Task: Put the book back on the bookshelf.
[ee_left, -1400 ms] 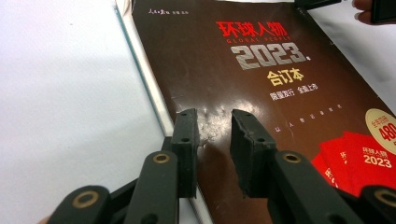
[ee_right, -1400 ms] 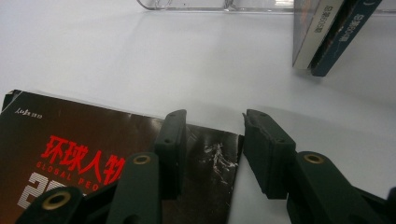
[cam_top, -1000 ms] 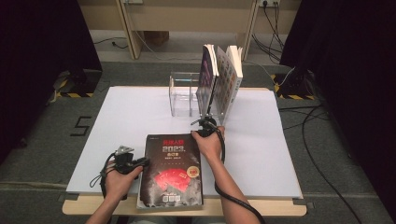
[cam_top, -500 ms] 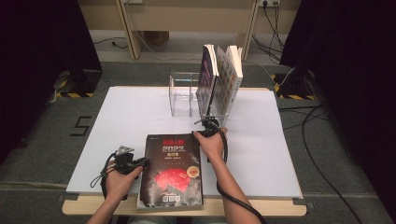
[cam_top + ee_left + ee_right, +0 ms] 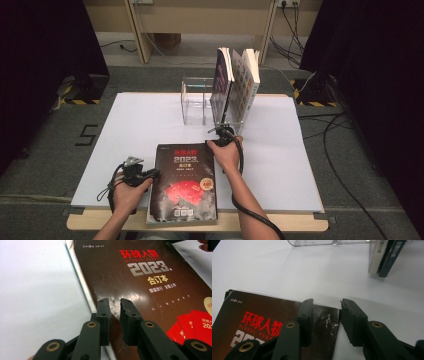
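A thick dark book (image 5: 184, 185) with red and white lettering lies flat at the table's front edge. My left gripper (image 5: 153, 173) sits at the book's left edge. In the left gripper view the jaws (image 5: 114, 302) stand a narrow gap apart over that edge of the book (image 5: 140, 285), with the cover showing between them and nothing pinched. My right gripper (image 5: 220, 134) is at the book's far right corner. In the right gripper view it (image 5: 327, 302) is open: one jaw hangs over the cover (image 5: 262, 317), the other over the white table.
A clear plastic rack (image 5: 196, 100) stands at the middle back of the white table top (image 5: 140, 125), with two upright books (image 5: 235, 85) leaning in its right end. They appear ahead in the right gripper view (image 5: 384, 255). Dark curtains flank the table.
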A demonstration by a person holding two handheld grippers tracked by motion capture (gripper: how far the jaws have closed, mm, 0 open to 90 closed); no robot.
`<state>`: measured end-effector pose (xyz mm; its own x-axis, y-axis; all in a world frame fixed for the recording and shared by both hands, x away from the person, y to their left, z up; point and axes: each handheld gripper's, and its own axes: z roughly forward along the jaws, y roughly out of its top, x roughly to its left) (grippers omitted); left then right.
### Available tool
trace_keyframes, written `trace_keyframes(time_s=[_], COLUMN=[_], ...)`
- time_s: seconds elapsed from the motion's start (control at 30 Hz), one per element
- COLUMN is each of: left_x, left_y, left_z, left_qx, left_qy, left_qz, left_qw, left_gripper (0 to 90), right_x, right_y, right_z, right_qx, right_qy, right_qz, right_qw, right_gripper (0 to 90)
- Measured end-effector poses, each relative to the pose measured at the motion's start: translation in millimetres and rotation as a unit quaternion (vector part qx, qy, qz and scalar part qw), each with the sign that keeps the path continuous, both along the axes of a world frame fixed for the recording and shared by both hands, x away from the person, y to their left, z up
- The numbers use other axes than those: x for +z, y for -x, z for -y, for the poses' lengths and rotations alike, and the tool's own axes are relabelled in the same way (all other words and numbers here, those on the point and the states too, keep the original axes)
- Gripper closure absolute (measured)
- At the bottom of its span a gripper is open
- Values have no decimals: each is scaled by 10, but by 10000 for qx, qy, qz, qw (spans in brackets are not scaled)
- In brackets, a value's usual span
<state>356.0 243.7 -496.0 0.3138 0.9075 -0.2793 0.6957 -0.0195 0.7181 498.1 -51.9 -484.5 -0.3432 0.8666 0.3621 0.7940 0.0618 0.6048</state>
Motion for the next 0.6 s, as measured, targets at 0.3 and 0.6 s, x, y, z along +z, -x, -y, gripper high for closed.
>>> trace_keyframes(time_s=[0.3,0.6], left_x=[0,-1], left_y=[3,4], left_z=[1,1], left_qx=[-9,-7], left_qy=[-24,-20], left_qz=[3,9], left_qw=[10000,10000], left_gripper=[772,772], right_x=[-39,-60], right_y=[13,-6], right_z=[6,8], right_qx=[-28,-29], right_qy=[-82,-192], right_qz=[197,256], right_qw=[9998,9995], right_gripper=[615,603])
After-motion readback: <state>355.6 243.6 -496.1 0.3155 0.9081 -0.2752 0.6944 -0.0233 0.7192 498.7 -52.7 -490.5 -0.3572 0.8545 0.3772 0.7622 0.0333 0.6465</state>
